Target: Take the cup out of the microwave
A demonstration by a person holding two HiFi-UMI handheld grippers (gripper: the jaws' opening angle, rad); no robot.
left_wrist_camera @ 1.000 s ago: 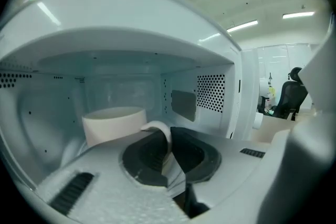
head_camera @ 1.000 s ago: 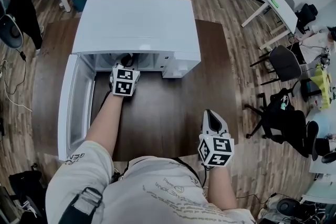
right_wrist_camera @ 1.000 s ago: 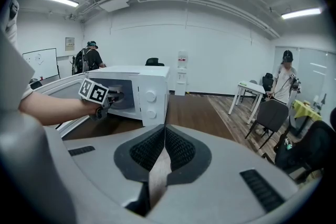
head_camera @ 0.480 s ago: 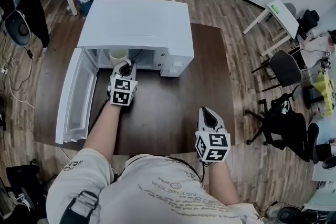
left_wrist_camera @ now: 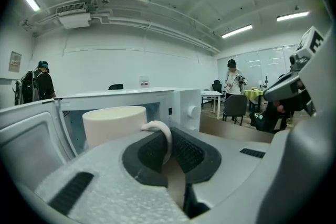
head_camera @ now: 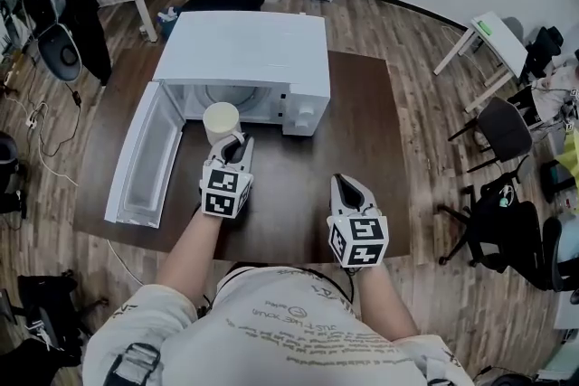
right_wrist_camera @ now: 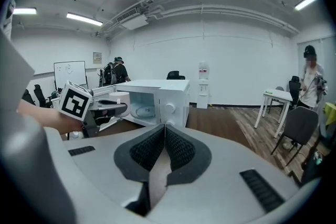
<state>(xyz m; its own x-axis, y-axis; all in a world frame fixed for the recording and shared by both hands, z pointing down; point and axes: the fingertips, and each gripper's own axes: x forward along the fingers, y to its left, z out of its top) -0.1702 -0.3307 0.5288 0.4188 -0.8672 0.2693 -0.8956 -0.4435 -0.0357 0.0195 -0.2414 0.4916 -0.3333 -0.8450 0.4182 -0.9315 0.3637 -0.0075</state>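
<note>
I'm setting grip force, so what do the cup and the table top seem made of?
The cup: likely glazed ceramic, cream with a smooth soft sheen, thick wall and looped handle. The table top: dark brown wood or wood-look laminate, matte; which one cannot be told.

So the left grey two-jaw gripper (head_camera: 237, 146) is held out in front on a bare, mostly straight left forearm (head_camera: 193, 240), jaws pinched on the loop handle of a cream ceramic cup (head_camera: 222, 119). The right grey two-jaw gripper (head_camera: 347, 186) is tucked nearer the torso, pointing forward, jaws pressed together on nothing.
</note>
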